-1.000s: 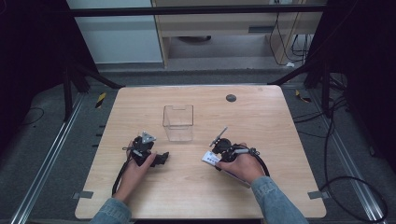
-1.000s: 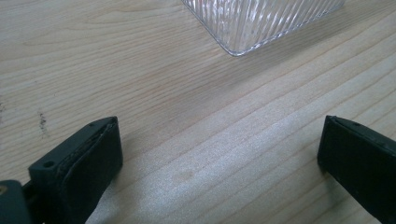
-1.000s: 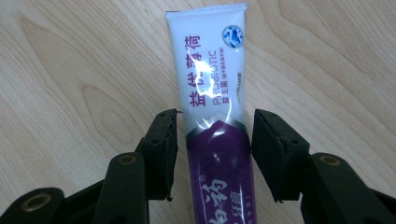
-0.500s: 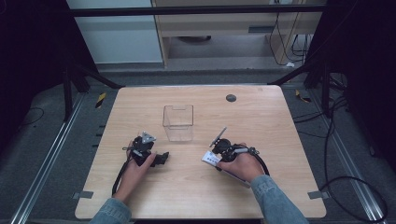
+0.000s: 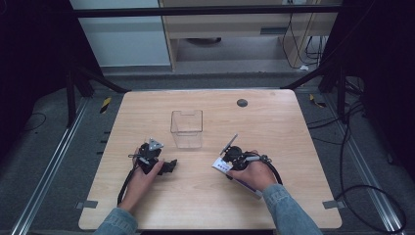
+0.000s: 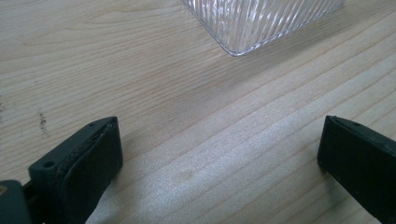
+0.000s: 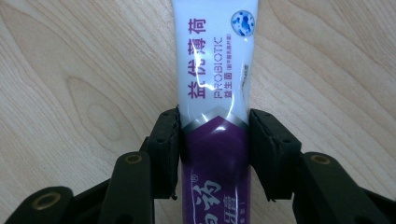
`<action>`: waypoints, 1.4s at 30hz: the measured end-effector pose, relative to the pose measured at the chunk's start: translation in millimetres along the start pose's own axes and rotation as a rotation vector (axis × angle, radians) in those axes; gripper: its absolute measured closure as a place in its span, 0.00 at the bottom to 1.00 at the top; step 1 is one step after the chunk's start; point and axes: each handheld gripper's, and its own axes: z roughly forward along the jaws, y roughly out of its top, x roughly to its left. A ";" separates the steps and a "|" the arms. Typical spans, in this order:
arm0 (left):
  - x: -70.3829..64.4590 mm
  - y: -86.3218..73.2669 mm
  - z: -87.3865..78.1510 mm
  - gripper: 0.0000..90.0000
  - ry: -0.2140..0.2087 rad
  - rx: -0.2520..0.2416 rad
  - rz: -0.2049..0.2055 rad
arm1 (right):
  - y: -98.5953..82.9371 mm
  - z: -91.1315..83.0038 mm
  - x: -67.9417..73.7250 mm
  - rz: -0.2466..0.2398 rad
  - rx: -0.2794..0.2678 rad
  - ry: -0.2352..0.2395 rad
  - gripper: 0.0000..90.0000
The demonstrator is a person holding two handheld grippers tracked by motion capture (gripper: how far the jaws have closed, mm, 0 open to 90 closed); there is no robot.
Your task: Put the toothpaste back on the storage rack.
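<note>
A white and purple toothpaste tube (image 7: 215, 88) lies along the wooden table, and my right gripper (image 7: 215, 140) is shut on its middle, both pads pressed against its sides. From above, the tube (image 5: 221, 165) pokes out under the right hand near my right gripper (image 5: 234, 157). A clear ribbed plastic box (image 5: 186, 128) stands empty at the table's middle. My left gripper (image 5: 169, 165) rests low on the table just left of and in front of the box. In the left gripper view its jaws stand wide apart with nothing between, and a corner of the box (image 6: 261, 23) shows ahead.
A small dark round disc (image 5: 242, 103) sits in the wooden table (image 5: 274, 132) near the far right edge. Black frame legs and cables stand around the table on the floor. Bare wood stretches behind and to both sides of the box.
</note>
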 end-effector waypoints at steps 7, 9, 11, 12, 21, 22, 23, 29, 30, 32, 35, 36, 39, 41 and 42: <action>0.0 0.0 0.0 0.00 0.000 0.000 0.000 | 0.2 0.6 -0.2 -0.002 -0.001 0.000 0.62; 0.0 0.0 0.0 0.00 0.000 0.000 0.000 | 0.2 0.6 -0.4 -0.005 -0.001 -0.001 0.62; 0.0 0.0 0.0 0.00 0.000 0.000 0.000 | 0.4 0.6 -0.4 -0.008 0.000 -0.001 0.63; 0.0 0.0 0.0 0.00 0.000 0.000 0.000 | 0.4 0.6 -0.4 -0.008 0.000 -0.001 0.63; 0.0 0.0 0.0 0.00 0.000 0.000 0.000 | -1.0 -1.7 0.5 -0.017 -0.013 -0.013 0.74; 0.0 0.0 0.0 0.00 0.000 0.000 0.000 | -1.3 -2.2 0.2 -0.011 -0.016 -0.011 0.75; 0.0 0.0 0.0 0.00 0.000 0.000 0.000 | -1.9 -2.9 -0.5 -0.012 -0.023 -0.010 0.78; 0.0 0.0 0.0 0.00 0.000 0.000 0.000 | -5.7 -9.2 -1.1 -0.003 -0.056 -0.011 0.86; 0.0 0.0 0.0 0.00 0.000 0.000 0.000 | -5.7 -9.2 -1.1 -0.003 -0.056 -0.011 0.86; 0.2 0.0 -0.1 0.00 0.000 0.002 0.003 | -6.7 -10.2 -0.9 0.002 -0.063 -0.017 0.87; 0.0 0.0 0.0 0.00 0.000 0.000 0.000 | -8.3 -16.6 -2.7 0.027 -0.091 -0.026 0.87; 0.0 0.0 0.0 0.00 0.000 0.000 0.000 | -8.4 -19.8 -4.2 0.029 -0.101 -0.025 0.87; 0.0 0.0 0.0 0.00 0.000 0.000 0.000 | -7.9 -29.7 -7.4 0.043 -0.123 -0.032 0.88; 0.0 0.0 0.0 0.00 0.000 0.000 0.001 | -7.6 -32.9 -9.0 0.042 -0.130 -0.032 0.88; 0.0 0.0 0.0 0.00 0.000 0.000 0.000 | -6.7 -39.0 -10.6 0.054 -0.151 -0.034 0.87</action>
